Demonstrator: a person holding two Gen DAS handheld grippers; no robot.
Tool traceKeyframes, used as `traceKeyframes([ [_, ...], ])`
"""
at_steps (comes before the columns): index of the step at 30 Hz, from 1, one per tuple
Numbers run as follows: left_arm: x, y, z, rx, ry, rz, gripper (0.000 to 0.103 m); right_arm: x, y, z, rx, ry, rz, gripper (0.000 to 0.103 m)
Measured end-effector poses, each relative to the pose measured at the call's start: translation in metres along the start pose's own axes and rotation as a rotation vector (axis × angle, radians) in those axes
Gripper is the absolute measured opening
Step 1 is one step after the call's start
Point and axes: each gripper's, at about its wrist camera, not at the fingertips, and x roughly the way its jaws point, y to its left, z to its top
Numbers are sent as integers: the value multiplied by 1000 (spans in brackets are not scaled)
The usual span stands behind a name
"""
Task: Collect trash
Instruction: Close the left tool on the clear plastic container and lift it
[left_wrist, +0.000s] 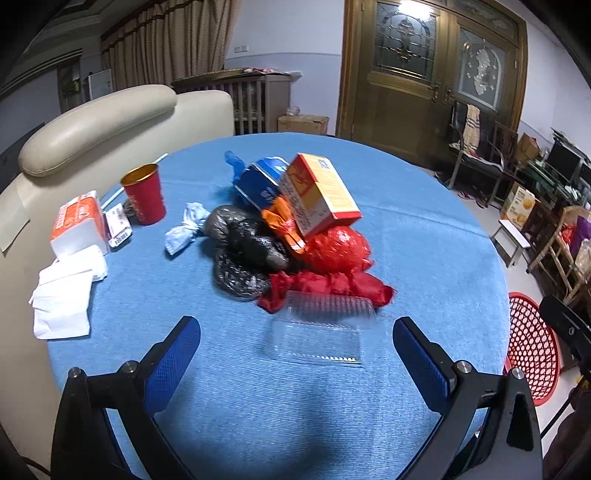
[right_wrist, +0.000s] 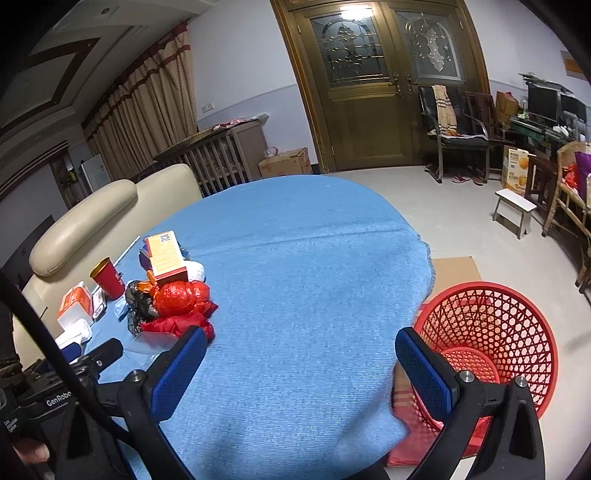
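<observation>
- Left gripper (left_wrist: 295, 332) is hovering over the blue tablecloth (left_wrist: 240, 406), jaws spread wide, gripping nothing.
- Clear tray (left_wrist: 321, 332) is lying just ahead of it, between the fingertips' line and the pile, flat on the cloth.
- Trash pile is sitting right beyond the tray: red bag (left_wrist: 332, 266), black bag (left_wrist: 243, 251), orange wrapper (left_wrist: 284, 221), yellow box (left_wrist: 319, 192) leaning tilted on top, blue box (left_wrist: 258, 181) behind it.
- Ahead-left of the left gripper: white wad (left_wrist: 184, 229), red cup (left_wrist: 144, 195) standing upright, tissue pack (left_wrist: 79, 225), loose tissues (left_wrist: 62, 299).
- Right gripper (right_wrist: 301, 350) is hanging over the table's near edge, jaws also wide apart and empty.
- Red basket (right_wrist: 517, 332) is sitting on the floor just right of the right gripper, beside the table; the pile is well off to its left.
- A hand (right_wrist: 29, 450) is showing at the right view's lower left, holding the left gripper.
</observation>
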Motion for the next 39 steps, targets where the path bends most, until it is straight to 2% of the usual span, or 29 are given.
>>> traceKeyframes([
  [19,27,-21,1,44,41,-16,103,6,-12,-6,23,22,-17,103],
  [30,66,-18,-3,39,109,-8,103,18,-16,-11,21,60,-41,103],
  [34,75,-14,-5,30,119,-54,103,24,-15,-12,14,78,-48,103],
  [36,75,-12,-7,36,115,-91,83,28,-14,-12,8,87,-52,103],
  [39,66,-4,-10,36,90,-99,83,34,-10,-10,-8,99,-56,103],
])
